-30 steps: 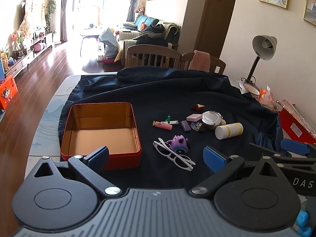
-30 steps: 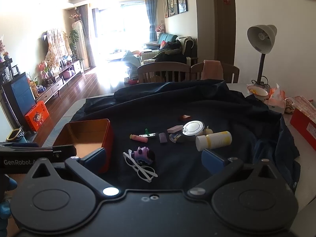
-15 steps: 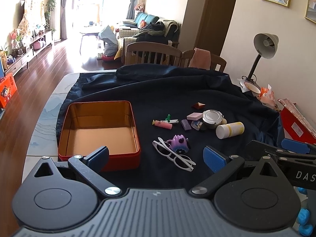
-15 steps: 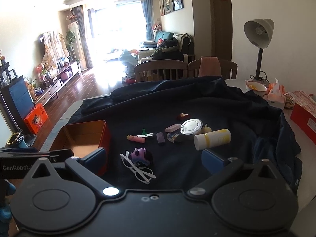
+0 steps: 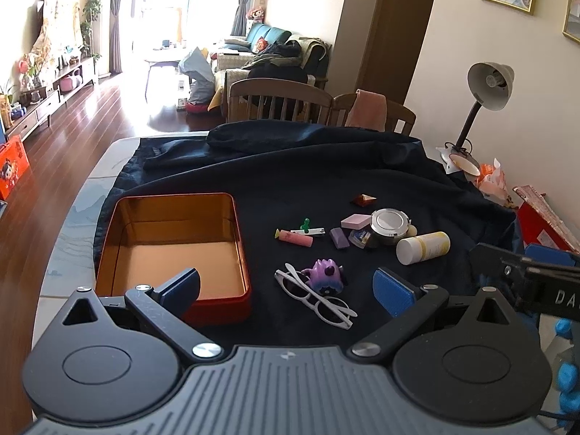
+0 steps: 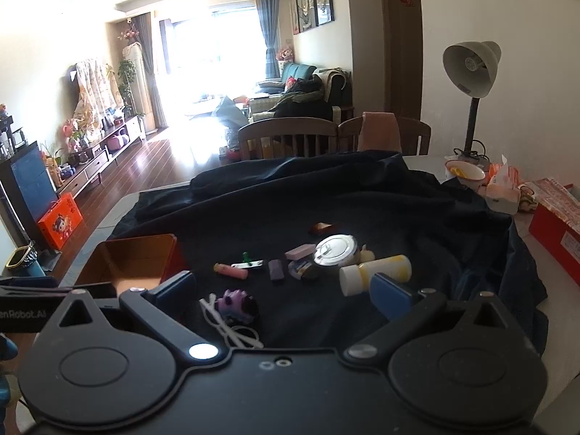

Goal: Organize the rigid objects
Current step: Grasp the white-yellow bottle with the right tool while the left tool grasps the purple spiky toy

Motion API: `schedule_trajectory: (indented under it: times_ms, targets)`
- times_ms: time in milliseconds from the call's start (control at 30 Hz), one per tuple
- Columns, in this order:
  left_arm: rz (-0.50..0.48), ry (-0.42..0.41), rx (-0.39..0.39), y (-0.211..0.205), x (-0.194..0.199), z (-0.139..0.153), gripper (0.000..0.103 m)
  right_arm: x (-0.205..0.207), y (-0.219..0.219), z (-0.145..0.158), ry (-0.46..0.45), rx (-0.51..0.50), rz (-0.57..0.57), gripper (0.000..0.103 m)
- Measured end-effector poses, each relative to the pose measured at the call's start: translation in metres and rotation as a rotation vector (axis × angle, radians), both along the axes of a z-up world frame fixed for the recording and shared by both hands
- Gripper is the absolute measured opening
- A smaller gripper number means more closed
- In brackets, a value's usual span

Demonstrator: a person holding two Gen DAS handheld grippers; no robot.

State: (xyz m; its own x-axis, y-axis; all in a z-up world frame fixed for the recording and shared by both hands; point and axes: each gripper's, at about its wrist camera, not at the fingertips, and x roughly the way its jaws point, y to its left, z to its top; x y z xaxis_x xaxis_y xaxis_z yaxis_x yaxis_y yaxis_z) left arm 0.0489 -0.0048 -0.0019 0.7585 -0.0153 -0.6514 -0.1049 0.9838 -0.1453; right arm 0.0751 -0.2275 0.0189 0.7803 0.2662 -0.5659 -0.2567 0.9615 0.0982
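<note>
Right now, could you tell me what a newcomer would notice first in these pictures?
Probably the open red tin, empty, at the left of the dark cloth. Right of it lies a scatter of small things: white glasses touching a purple toy, and farther back a yellow-and-white bottle on its side.

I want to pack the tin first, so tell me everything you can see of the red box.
The red box is a shallow rectangular tin with rounded corners, red outside, its inside a shiny copper-orange metal. It has no lid on and nothing inside. It sits flat on the dark blue cloth, at the left of the table, apart from the scattered small items to its right. The white glasses lie nearest, not touching it. In the left wrist view one finger of the left claw overlaps its near edge; contact cannot be told.
</note>
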Motion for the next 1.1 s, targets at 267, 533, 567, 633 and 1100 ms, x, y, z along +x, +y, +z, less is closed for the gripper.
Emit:
schedule_trajectory:
  times_ms: [267,533,567,633,1100]
  targets:
    - [-0.01,0.016,0.016,-0.012,0.024,-0.007,0.102,0.03,-0.02,-0.009,0.025,-0.012,-0.004,0.102]
    - [-0.023,0.042,0.035,-0.029,0.055,-0.023,0.102,0.064,-0.039,-0.031,0.076,-0.034,-0.011,0.102]
    - [-0.023,0.049,0.036,-0.031,0.06,-0.026,0.102,0.069,-0.041,-0.034,0.085,-0.038,-0.016,0.102]
    - [-0.024,0.059,0.038,-0.035,0.066,-0.031,0.102,0.08,-0.046,-0.041,0.101,-0.05,-0.019,0.102]
    - [-0.039,0.158,0.066,-0.057,0.117,-0.078,0.102,0.164,-0.066,-0.097,0.206,-0.113,-0.123,0.098]
